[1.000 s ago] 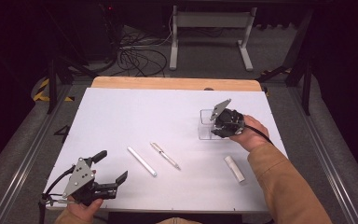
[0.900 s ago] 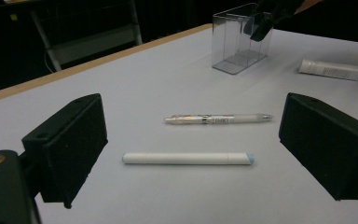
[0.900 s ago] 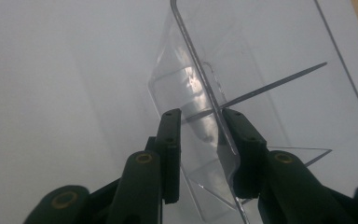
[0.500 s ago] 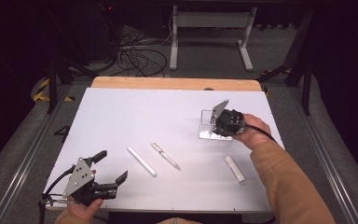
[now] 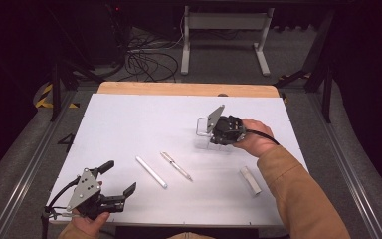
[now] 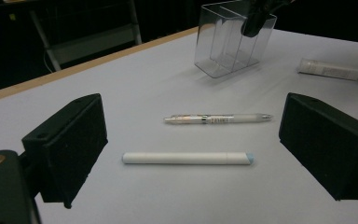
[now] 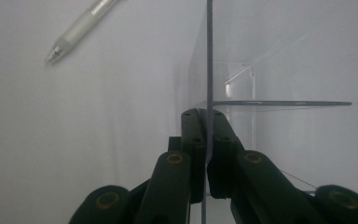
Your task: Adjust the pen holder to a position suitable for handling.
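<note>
The right gripper (image 5: 212, 130) is pinching one thin wall of the clear box (image 6: 235, 39), its fingers (image 7: 193, 140) having just squeezed shut with the wall between them, so the box is hanging off that hand toward the middle of the desk (image 5: 129, 129). The left gripper (image 5: 119, 181) is waiting far from the box with its fingers (image 6: 70, 144) spread wide and nothing in them. The two pens, the white pen (image 6: 186, 158) and the clear pen (image 6: 219, 119), are lying between that gripper and the box, side by side, their long sides running across its open fingers, so the left hand is the nearer one to them.
</note>
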`<action>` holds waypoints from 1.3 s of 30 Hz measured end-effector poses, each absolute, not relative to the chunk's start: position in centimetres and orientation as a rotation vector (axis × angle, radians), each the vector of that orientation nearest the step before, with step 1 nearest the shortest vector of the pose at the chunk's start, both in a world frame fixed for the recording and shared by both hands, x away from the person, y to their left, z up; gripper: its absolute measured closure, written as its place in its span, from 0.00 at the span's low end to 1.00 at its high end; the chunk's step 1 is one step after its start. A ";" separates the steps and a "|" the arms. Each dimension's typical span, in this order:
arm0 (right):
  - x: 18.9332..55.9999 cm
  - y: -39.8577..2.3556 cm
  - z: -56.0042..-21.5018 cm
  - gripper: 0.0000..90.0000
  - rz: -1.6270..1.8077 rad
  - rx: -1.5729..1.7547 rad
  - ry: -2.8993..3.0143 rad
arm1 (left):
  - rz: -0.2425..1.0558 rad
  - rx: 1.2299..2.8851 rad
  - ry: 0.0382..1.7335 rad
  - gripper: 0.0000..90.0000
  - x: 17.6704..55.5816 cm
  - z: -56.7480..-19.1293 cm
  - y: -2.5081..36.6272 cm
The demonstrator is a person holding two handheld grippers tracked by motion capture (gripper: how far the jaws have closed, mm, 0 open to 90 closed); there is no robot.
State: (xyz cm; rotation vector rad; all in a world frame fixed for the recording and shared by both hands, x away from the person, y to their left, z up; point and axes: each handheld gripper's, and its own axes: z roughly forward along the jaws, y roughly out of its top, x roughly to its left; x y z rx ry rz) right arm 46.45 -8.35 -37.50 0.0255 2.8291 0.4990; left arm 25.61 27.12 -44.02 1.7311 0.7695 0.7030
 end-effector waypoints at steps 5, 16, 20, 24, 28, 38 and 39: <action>46.4 -6.6 -37.6 0.97 0.505 -0.015 2.845 | 0.705 1.733 0.767 0.09 25.7 -44.0 27.2; 46.5 -5.0 -38.7 0.92 0.496 -0.044 2.851 | 0.700 1.735 0.771 0.09 25.7 -44.1 27.1; 46.7 -4.9 -38.7 0.91 0.500 -0.013 2.848 | 0.696 1.734 0.773 0.09 25.6 -44.1 27.1; 46.7 -4.9 -38.8 0.91 0.513 0.020 2.852 | 0.701 1.737 0.770 0.09 25.6 -44.1 27.1; 46.5 -5.2 -39.0 0.81 0.556 0.091 2.848 | 0.698 1.737 0.771 0.09 25.7 -44.1 27.1; 43.7 -6.5 -37.0 0.43 0.859 0.220 2.642 | 0.698 1.733 0.771 0.09 25.8 -44.0 27.1; 43.3 -6.6 -36.8 0.33 0.890 0.224 2.621 | 0.695 1.734 0.769 0.09 25.9 -44.0 27.1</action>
